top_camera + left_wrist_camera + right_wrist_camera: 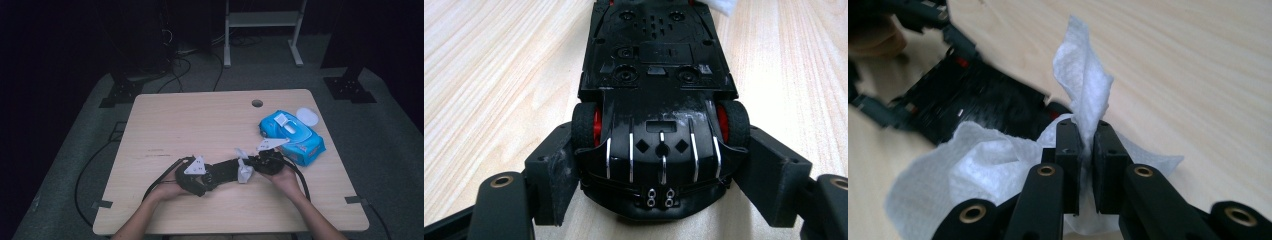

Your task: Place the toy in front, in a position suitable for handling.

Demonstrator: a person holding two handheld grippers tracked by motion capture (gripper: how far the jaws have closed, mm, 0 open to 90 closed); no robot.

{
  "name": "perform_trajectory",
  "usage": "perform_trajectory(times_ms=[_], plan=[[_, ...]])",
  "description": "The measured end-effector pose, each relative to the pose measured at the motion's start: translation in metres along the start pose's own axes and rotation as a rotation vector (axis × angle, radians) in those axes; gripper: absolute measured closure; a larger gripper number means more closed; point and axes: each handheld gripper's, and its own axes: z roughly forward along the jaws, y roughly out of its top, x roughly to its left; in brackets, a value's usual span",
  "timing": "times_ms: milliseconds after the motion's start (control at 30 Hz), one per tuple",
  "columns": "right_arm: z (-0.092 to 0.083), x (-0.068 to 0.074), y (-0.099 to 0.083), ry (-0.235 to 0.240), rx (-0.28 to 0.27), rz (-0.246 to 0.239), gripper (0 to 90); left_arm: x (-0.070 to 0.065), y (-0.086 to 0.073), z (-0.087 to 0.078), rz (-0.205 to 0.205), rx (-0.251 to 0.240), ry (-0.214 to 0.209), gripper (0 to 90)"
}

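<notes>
toy car (656, 100): front end cut off by frame top | wipe (998, 165): hides the car's near end (car body blurred) | pack label (295, 137): unreadable

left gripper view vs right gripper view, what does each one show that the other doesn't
The left gripper view has the left gripper clamped on the sides of an upside-down black toy car, with its red-hubbed wheels and underside screws in plain sight. The right gripper view has the right gripper pinching a white wipe that lies against the car. Both include the car and the wooden table.
</notes>
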Motion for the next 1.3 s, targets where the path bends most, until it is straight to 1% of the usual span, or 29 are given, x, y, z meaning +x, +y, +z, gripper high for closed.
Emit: perform_trajectory(times_ms=[67,100,167,200,233,267,300,333,400,467,533,567,633,667,700,733,800,833,867,933,967,1000,1067,1100,1167,1267,1300], plan=[[-0.006,0.002,-0.008,0.007,0.014,-0.007,82.8,0.000,0.001,-0.001,0.004,-0.004,0.001,24.6],[-0.008,0.004,-0.012,0.011,0.023,-0.014,82.8,0.000,0.001,-0.001,-0.006,-0.013,0.001,24.5],[-0.011,0.007,-0.017,0.015,0.039,-0.019,82.8,0.000,0.002,-0.001,-0.002,-0.012,0.003,24.5],[-0.012,0.009,-0.018,0.022,0.040,-0.022,82.8,0.000,0.002,-0.001,-0.002,-0.011,0.005,24.5],[-0.013,0.010,-0.018,0.026,0.040,-0.025,82.8,0.000,0.002,0.000,0.009,-0.009,0.007,24.5],[-0.011,0.013,-0.016,0.043,0.033,-0.027,82.8,0.000,0.002,0.000,0.011,-0.005,0.007,24.6],[-0.010,0.016,-0.014,0.051,0.034,-0.032,82.9,0.000,0.003,0.000,0.007,-0.005,0.006,24.6],[-0.007,0.021,-0.011,0.062,0.032,-0.045,82.9,0.000,0.003,0.000,0.005,-0.011,0.005,24.6],[0.001,0.030,-0.005,0.098,0.024,-0.054,82.8,0.001,0.004,0.000,-0.003,-0.021,0.000,24.6],[0.012,0.042,0.001,0.134,0.022,-0.074,82.8,0.000,0.004,0.000,0.000,-0.018,0.004,24.6],[0.020,0.051,0.006,0.167,0.009,-0.066,82.8,-0.001,0.003,0.001,0.015,-0.003,0.010,24.6],[0.025,0.057,0.010,0.195,0.000,-0.062,82.8,-0.001,0.003,0.001,0.015,-0.003,0.012,24.6],[0.032,0.065,0.015,0.214,-0.006,-0.078,82.9,-0.001,0.004,0.000,0.016,-0.007,0.011,24.6],[0.036,0.069,0.018,0.226,-0.010,-0.079,82.9,-0.001,0.004,0.000,0.012,-0.005,0.009,24.6],[0.039,0.073,0.021,0.239,-0.012,-0.083,82.9,-0.001,0.003,0.001,0.003,-0.012,0.009,24.6],[0.043,0.076,0.025,0.243,-0.013,-0.092,82.9,-0.001,0.004,0.000,0.004,-0.012,0.008,24.6],[0.047,0.078,0.030,0.232,-0.010,-0.106,82.8,-0.001,0.004,0.000,0.008,-0.011,0.010,24.6],[0.049,0.076,0.033,0.217,-0.012,-0.113,82.8,-0.001,0.004,0.000,-0.001,-0.022,0.012,24.6],[0.051,0.073,0.034,0.203,-0.020,-0.110,82.9,-0.001,0.003,0.000,0.000,-0.024,0.012,24.6],[0.052,0.065,0.036,0.175,-0.026,-0.081,82.9,0.000,0.004,0.000,0.016,-0.011,0.014,24.6],[0.052,0.062,0.037,0.161,-0.029,-0.071,83.0,0.000,0.003,0.000,0.012,-0.015,0.012,24.6],[0.053,0.061,0.038,0.161,-0.030,-0.059,82.9,0.000,0.003,0.000,0.002,-0.024,0.011,24.6],[0.055,0.064,0.039,0.167,-0.028,-0.059,82.9,0.000,0.004,0.000,0.015,-0.013,0.010,24.6],[0.056,0.065,0.040,0.172,-0.030,-0.065,82.8,0.001,0.003,0.000,0.004,-0.020,0.006,24.6],[0.058,0.062,0.041,0.176,-0.031,-0.056,82.9,0.002,0.003,0.000,-0.009,-0.024,0.004,24.6],[0.051,0.049,0.038,0.130,-0.033,-0.042,82.9,0.002,0.002,-0.002,-0.011,-0.027,0.006,24.6],[0.049,0.046,0.036,0.111,-0.030,-0.050,82.9,0.002,0.002,-0.002,-0.011,-0.027,0.007,24.6]])
